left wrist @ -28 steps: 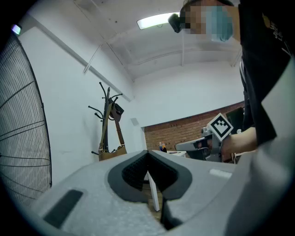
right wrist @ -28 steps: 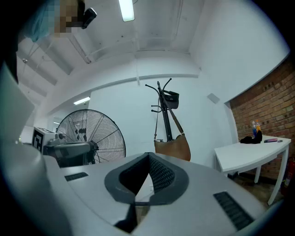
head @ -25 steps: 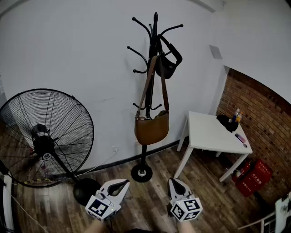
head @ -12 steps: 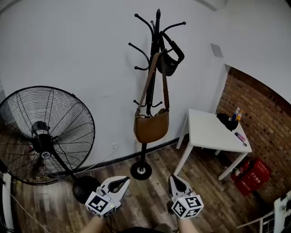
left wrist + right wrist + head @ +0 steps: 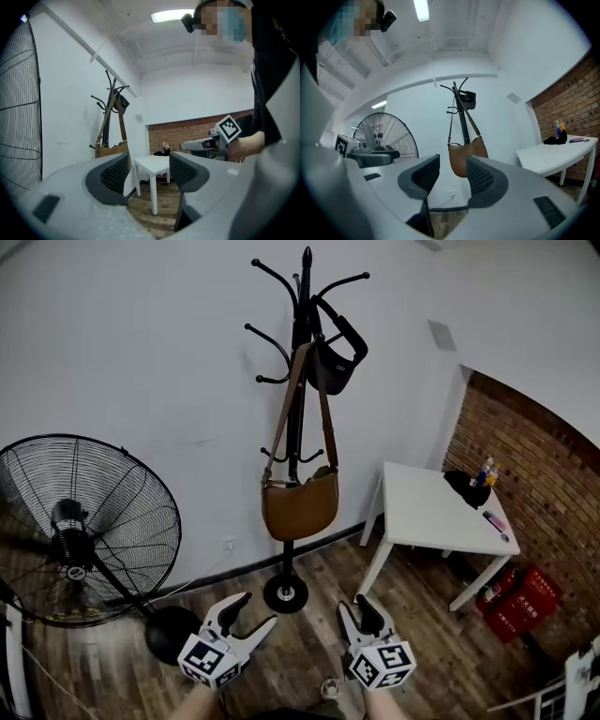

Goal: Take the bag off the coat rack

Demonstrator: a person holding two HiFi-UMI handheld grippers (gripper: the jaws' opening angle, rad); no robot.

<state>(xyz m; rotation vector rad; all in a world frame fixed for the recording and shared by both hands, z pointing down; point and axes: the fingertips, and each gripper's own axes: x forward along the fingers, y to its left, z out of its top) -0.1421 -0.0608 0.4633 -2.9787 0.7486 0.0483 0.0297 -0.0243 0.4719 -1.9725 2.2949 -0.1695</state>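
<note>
Bottom centre, the left gripper (image 5: 251, 612) and right gripper (image 5: 356, 613) are opening, empty; the brown bag (image 5: 300, 507) hangs mid-frame on the coat rack (image 5: 298, 352), where a strap snagged on a hook could tip it.

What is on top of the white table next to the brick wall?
On the white table: a black bundle at its far corner, small bottles beside it, a flat pinkish item near the right edge. Whatever lies behind the bundle is covered.
</note>
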